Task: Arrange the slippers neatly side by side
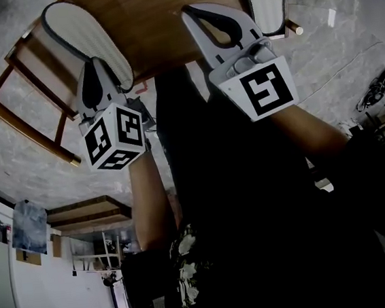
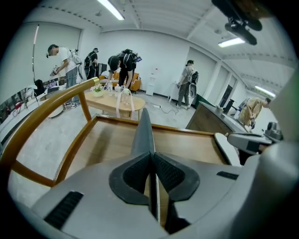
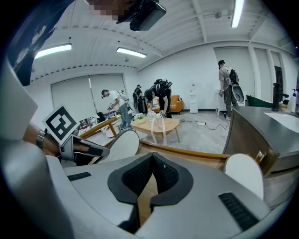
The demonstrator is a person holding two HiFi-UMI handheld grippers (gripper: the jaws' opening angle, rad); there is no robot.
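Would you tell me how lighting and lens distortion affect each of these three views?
Head view: strong fisheye; the person's dark clothing is underexposed. Left gripper view: black vignetted corners, ceiling light strip blown out. Right gripper view: same vignette and glare.

Bench [image 1: 158, 23] smooth brown wood, low sheen, grain showing; slipper [image 1: 91, 37] sole pale, finely dimpled, matt, with dark rim; left tool [image 2: 150, 156] and right tool [image 3: 152, 158] matt grey plastic with black cross-ribbed pads [image 3: 138, 176]; floor [image 1: 13, 141] grey, mottled, faintly glossy.
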